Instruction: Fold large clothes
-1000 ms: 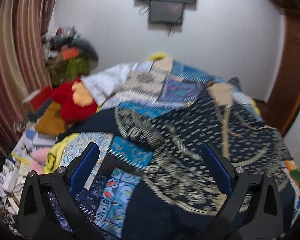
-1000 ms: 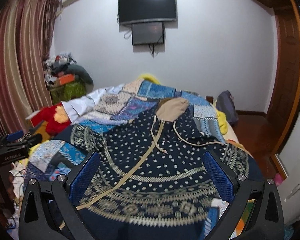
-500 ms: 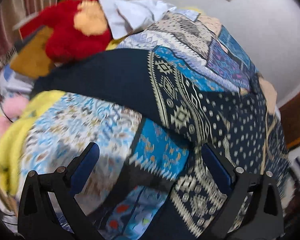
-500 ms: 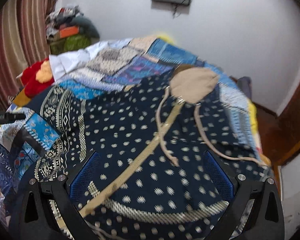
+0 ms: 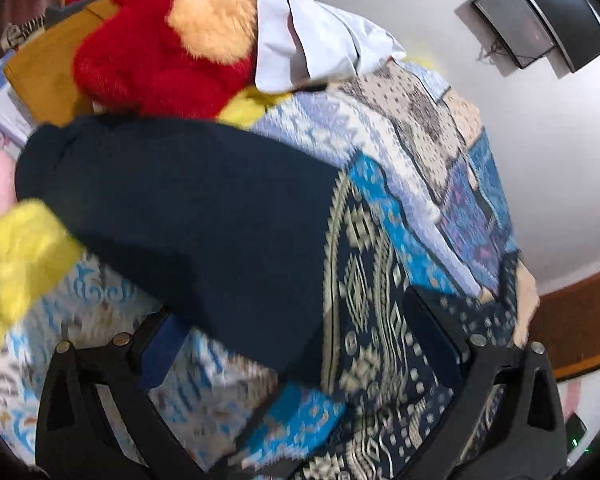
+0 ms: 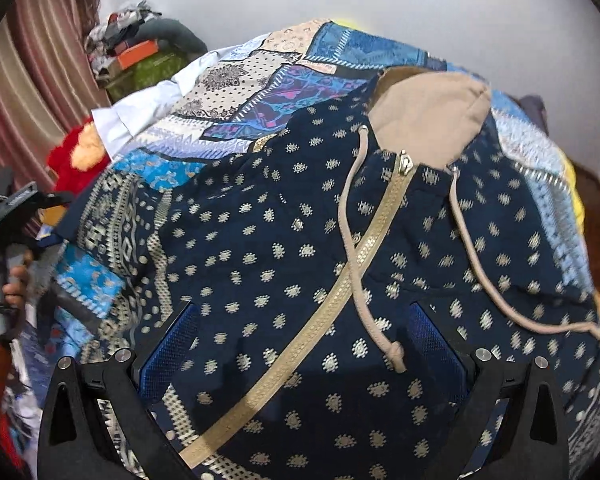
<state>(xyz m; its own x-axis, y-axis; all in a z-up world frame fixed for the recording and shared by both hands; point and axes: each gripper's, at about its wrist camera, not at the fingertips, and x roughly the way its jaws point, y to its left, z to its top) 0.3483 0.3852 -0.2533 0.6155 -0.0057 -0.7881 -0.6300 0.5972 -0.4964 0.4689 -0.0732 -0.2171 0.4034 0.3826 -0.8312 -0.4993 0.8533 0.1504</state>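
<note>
A navy hoodie (image 6: pixel 284 240) with cream dots, a tan hood (image 6: pixel 428 116), a cream zipper and drawstrings lies face up on a patchwork bedspread (image 6: pixel 260 92). My right gripper (image 6: pixel 300 344) is open, just above its chest. Its plain navy left sleeve (image 5: pixel 188 216) stretches out sideways in the left wrist view. My left gripper (image 5: pixel 296 344) is open, low over the sleeve near the patterned shoulder band (image 5: pixel 360 280). The left gripper also shows at the left edge of the right wrist view (image 6: pixel 16 216), held by a hand.
A red and orange plush toy (image 5: pixel 168 40), a white cloth (image 5: pixel 312 40) and a yellow fluffy item (image 5: pixel 20 256) lie beside the sleeve. A clutter pile (image 6: pixel 140 48) and curtains (image 6: pixel 32 92) stand at the far left. A wall TV (image 5: pixel 548 20) hangs behind.
Both grippers have dropped closer to the hoodie. The left one has swung left toward the outstretched sleeve; the right one has moved forward over the chest. Both stay open.
</note>
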